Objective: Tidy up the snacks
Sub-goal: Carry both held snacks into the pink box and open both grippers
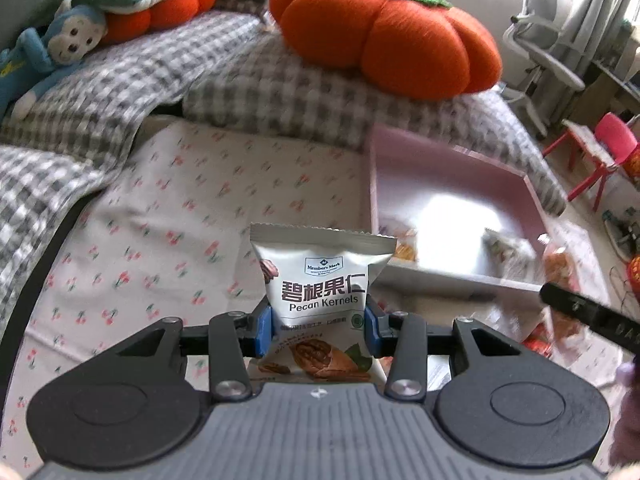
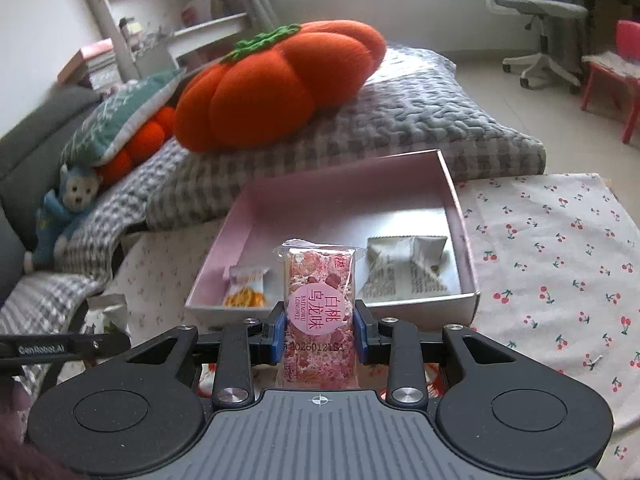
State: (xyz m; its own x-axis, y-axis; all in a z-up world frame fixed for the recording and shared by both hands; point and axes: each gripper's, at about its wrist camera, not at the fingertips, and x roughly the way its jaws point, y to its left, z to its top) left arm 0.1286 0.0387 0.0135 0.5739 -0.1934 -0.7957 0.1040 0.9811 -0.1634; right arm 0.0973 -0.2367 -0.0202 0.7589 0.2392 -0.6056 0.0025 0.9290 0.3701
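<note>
In the left wrist view, my left gripper (image 1: 319,332) is shut on a silver pecan kernel packet (image 1: 320,276), held upright above the cherry-print cloth (image 1: 160,240). The pink box (image 1: 452,156) lies ahead to the right. In the right wrist view, my right gripper (image 2: 319,336) is shut on a pink nougat bar in clear wrap (image 2: 320,304), just before the front wall of the pink box (image 2: 340,166). Inside the box lie a small orange-and-white snack (image 2: 245,286) and a silver packet (image 2: 406,266), face down.
A large orange pumpkin cushion (image 2: 280,84) rests on a grey checked blanket (image 2: 380,128) behind the box. A blue plush toy (image 2: 68,212) lies at the left. Blurred orange snack packets (image 1: 560,268) lie on the cloth right of the box. An office chair (image 2: 536,12) and a red chair (image 2: 616,60) stand on the floor.
</note>
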